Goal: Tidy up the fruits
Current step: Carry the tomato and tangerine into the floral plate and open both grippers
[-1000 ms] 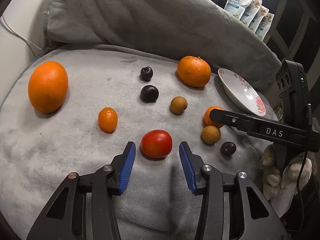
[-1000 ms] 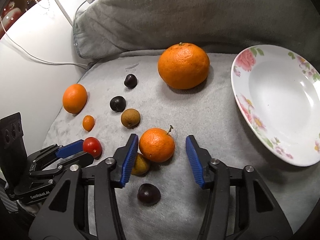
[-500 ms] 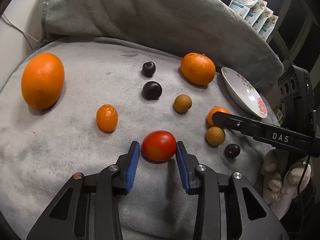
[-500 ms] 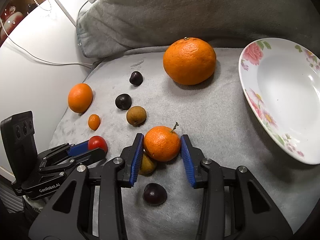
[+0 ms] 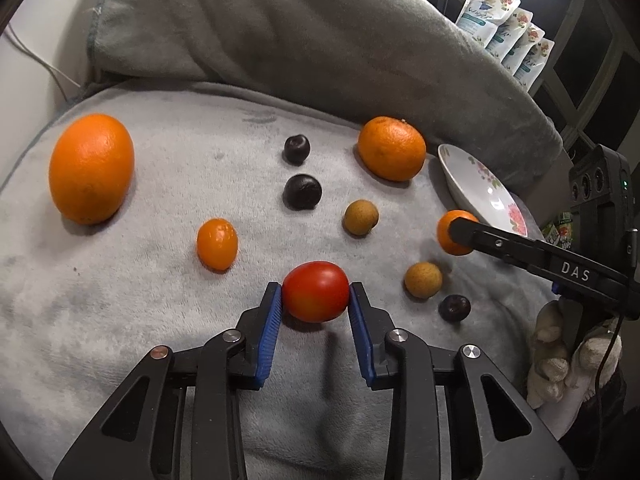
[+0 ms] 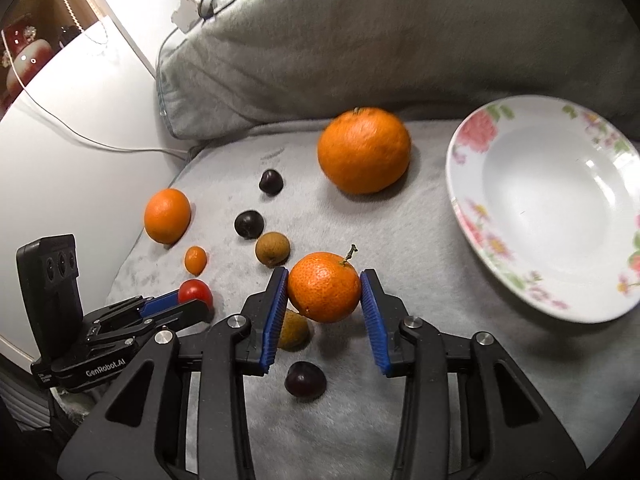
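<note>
My left gripper is shut on a red tomato, held just above the grey blanket. My right gripper is shut on a small stemmed mandarin, lifted above a longan and a dark cherry. A white flowered plate lies to the right. In the left wrist view the right gripper holds the mandarin near the plate.
On the blanket lie two big oranges, a kumquat, two dark cherries, another cherry and two longans. A grey cushion rises behind.
Both grippers closed on their fruits, the left on the tomato and the right on the mandarin. Both fruits have risen slightly off the blanket.
</note>
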### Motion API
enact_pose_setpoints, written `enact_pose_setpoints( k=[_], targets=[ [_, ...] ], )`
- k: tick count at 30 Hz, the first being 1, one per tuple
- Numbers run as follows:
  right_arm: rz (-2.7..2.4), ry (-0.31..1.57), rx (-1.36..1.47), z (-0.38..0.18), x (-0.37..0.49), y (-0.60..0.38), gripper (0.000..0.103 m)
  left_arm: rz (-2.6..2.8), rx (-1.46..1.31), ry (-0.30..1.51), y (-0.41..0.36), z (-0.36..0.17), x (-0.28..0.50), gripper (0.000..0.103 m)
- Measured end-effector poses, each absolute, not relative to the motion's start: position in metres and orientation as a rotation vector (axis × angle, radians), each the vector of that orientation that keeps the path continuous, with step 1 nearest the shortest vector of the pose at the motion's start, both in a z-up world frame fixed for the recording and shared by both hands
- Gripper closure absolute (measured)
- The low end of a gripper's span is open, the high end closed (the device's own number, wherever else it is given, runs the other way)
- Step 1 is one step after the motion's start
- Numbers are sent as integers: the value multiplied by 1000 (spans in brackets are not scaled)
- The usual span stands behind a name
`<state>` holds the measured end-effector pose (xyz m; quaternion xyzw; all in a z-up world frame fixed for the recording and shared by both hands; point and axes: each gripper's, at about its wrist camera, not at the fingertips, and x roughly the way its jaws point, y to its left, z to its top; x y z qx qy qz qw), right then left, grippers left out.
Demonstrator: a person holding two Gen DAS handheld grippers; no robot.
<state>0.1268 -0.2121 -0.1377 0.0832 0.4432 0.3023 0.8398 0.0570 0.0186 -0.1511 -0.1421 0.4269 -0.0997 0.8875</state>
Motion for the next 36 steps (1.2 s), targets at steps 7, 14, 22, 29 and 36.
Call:
enact_pose_setpoints(
  k=[7,14,22,29,36],
  targets=[
    [586,869,163,-116,120,-234,64,-224,-290,852,13,-137,56,71],
    [516,821,166,-103,114,-269,64,-263,-278,830,-1,-129,60,71],
    [430,787,151,-97,109,-302,64,-315,-255,817,-25,-119,69,71],
    [359,772,126,-96,106,-323,64,-363,-225,801,-50,-112,81,71],
    [304,761,93,-98,105,-335,64,-407,-177,791,-81,-106,95,71]
  ],
)
